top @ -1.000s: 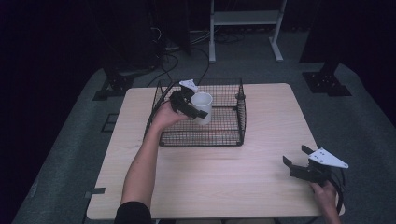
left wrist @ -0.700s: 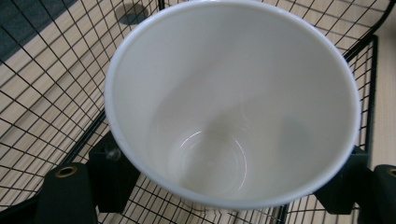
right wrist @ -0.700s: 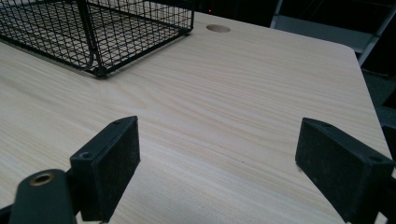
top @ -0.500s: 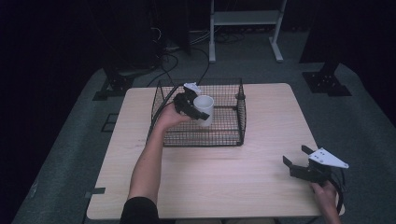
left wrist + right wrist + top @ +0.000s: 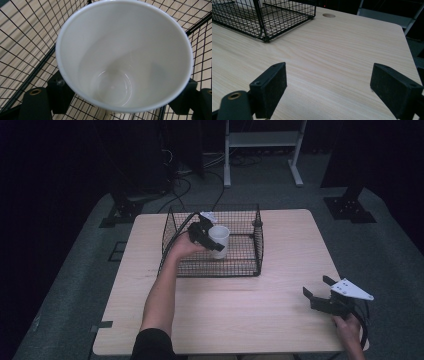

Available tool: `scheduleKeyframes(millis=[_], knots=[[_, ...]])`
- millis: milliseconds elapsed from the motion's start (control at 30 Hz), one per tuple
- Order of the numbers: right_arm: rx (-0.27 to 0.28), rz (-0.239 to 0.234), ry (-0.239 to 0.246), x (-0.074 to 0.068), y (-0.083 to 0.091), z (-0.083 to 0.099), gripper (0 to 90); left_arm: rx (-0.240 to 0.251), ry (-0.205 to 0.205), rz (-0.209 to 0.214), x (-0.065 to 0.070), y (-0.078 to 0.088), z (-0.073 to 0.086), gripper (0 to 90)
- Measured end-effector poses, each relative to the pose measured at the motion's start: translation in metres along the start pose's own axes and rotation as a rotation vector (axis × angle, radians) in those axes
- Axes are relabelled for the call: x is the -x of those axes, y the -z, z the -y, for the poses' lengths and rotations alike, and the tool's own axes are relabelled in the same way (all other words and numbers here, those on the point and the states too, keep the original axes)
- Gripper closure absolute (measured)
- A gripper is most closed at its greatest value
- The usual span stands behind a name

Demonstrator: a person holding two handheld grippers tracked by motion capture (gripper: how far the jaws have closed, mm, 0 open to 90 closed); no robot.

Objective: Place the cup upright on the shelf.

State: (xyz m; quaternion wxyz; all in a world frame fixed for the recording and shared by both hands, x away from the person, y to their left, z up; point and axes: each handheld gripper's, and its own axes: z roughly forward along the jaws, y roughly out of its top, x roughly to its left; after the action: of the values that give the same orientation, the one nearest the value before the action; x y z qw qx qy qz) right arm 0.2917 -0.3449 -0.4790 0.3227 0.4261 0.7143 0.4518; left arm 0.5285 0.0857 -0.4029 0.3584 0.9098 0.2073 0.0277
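White cup [image 5: 219,240] sat clamped in the left claw [image 5: 207,236] inside the wire basket [image 5: 257,251]; right claw [image 5: 320,294] gaped empty over the worktop [image 5: 250,300].

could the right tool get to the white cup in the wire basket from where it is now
Probably not without some effort: the right tool sits open at the table's near right corner, the basket's wire wall stands between, and the left tool already grips the cup.
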Motion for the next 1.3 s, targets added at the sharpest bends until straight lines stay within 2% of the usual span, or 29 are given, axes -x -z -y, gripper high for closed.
scheduleKeyframes(millis=[267, 367, 433, 533, 833, 1300], knots=[[0.001, -0.001, 0.001, 0.0, 0.0, 0.0, 13.1, -0.019, -0.001, -0.011, -0.002, -0.005, 0.002, 21.7], [0.0, -0.001, 0.002, 0.0, 0.0, 0.0, 13.1, -0.033, -0.001, -0.006, -0.002, -0.008, 0.002, 21.6], [0.001, -0.001, 0.003, 0.0, 0.0, 0.0, 13.1, -0.04, 0.007, 0.013, -0.001, -0.011, 0.003, 21.6], [0.003, -0.003, 0.0, 0.0, 0.0, 0.0, 13.1, -0.049, -0.002, 0.013, -0.001, -0.013, 0.003, 21.6], [0.005, -0.004, 0.0, 0.0, 0.0, 0.0, 13.1, -0.05, -0.014, 0.01, 0.0, -0.013, 0.004, 21.2], [0.005, -0.004, 0.001, 0.0, 0.0, 0.0, 13.1, -0.058, -0.009, 0.005, 0.001, -0.012, 0.005, 18.5]])
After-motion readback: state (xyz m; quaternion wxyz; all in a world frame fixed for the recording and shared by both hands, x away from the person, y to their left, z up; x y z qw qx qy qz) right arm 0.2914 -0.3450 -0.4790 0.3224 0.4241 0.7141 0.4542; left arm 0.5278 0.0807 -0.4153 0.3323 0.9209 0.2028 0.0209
